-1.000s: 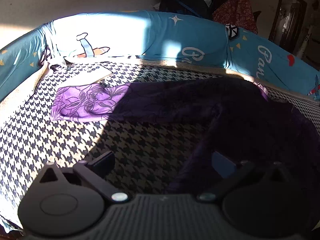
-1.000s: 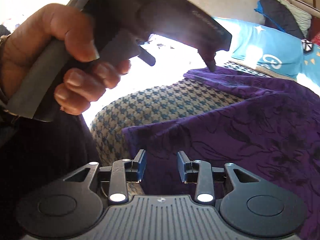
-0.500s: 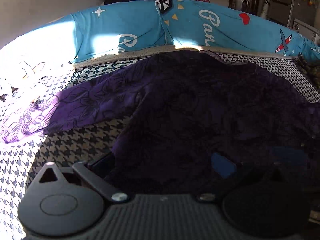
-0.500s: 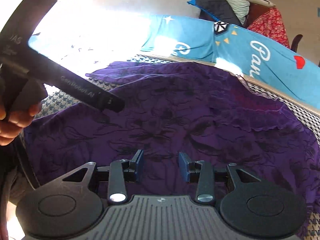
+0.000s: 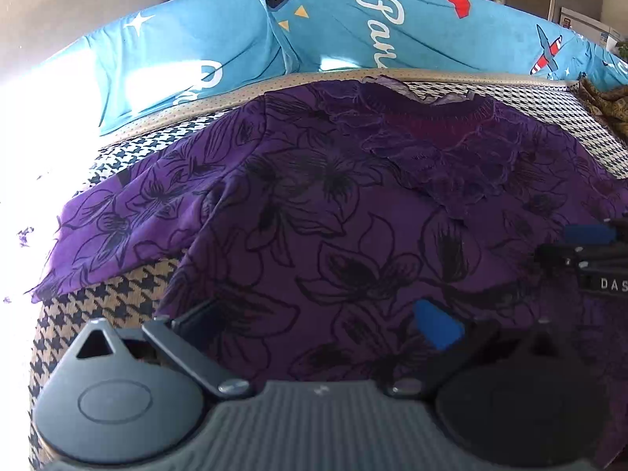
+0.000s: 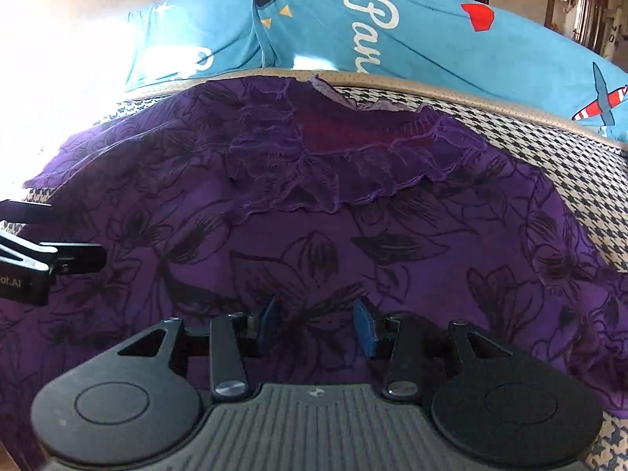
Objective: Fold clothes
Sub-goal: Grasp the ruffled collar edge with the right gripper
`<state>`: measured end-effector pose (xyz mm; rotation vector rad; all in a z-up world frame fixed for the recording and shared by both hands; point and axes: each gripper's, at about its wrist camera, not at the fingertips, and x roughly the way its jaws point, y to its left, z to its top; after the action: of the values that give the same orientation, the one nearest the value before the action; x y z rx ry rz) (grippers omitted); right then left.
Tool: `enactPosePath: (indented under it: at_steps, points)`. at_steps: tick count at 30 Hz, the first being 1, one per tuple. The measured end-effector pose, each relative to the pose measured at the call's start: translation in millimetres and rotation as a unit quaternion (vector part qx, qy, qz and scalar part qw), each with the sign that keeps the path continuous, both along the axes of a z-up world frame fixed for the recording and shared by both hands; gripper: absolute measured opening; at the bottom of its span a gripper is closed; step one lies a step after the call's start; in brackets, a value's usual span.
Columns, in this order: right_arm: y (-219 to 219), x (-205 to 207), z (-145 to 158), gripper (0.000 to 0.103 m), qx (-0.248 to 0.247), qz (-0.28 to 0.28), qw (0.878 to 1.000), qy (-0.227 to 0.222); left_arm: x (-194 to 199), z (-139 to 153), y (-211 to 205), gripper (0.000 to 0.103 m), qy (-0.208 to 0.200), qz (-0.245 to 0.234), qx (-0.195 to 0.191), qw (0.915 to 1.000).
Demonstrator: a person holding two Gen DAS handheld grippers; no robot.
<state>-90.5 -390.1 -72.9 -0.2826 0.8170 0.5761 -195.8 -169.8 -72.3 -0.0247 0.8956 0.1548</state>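
A purple top with black flower outlines [image 5: 333, 216] lies spread flat on the houndstooth bed cover [image 5: 110, 294], its ruffled neckline [image 6: 333, 172] toward the far side. One sleeve [image 5: 117, 227] stretches out to the left into the sunlight. My left gripper [image 5: 314, 322] hovers over the lower body of the top, jaws wide open, nothing between them. My right gripper [image 6: 316, 324] is over the middle of the top [image 6: 314, 235], open, with its blue pads apart and only flat cloth beneath. Each gripper shows at the edge of the other's view: the right gripper [image 5: 588, 251], the left gripper [image 6: 51, 259].
A long blue bolster with white lettering [image 5: 353, 31] lines the far edge of the bed. A brown patterned cloth [image 5: 604, 102] lies at the far right. Strong sunlight washes out the left side. Furniture and piled clothes stand behind the bolster.
Both views swung right across the bed and now centre on the top. The left gripper went from bare cover to over the garment. The right jaws stand slightly wider.
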Motion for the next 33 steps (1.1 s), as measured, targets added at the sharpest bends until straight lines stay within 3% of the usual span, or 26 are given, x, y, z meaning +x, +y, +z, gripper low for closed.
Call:
enactPosePath:
  at_steps: [8,11,14,28,33]
  points:
    - [-15.3,30.0,-2.1,0.04,-0.063,-0.076,0.994,-0.04,15.8,-12.2,7.6,0.103,0.027,0.034,-0.011,0.999]
    - [-29.0,46.9,3.8,0.04,-0.014,-0.101,0.995,-0.016,20.9,-13.5,11.1,0.103,0.025,0.038,-0.023,0.9987]
    - [-33.9,57.0,12.7,0.041,0.018,-0.095,0.995,-0.039,27.1,-14.8,11.7,0.103,0.023,0.038,-0.023,0.9987]
    - [-1.7,96.4,22.7,0.047,0.049,-0.042,0.993,-0.102,44.5,-17.7,9.6,0.103,0.019,0.027,-0.033,0.9989]
    - [-5.3,121.9,27.8,0.063,0.092,-0.046,0.99,-0.094,42.9,-17.6,10.9,0.103,0.018,0.025,-0.038,0.9988]
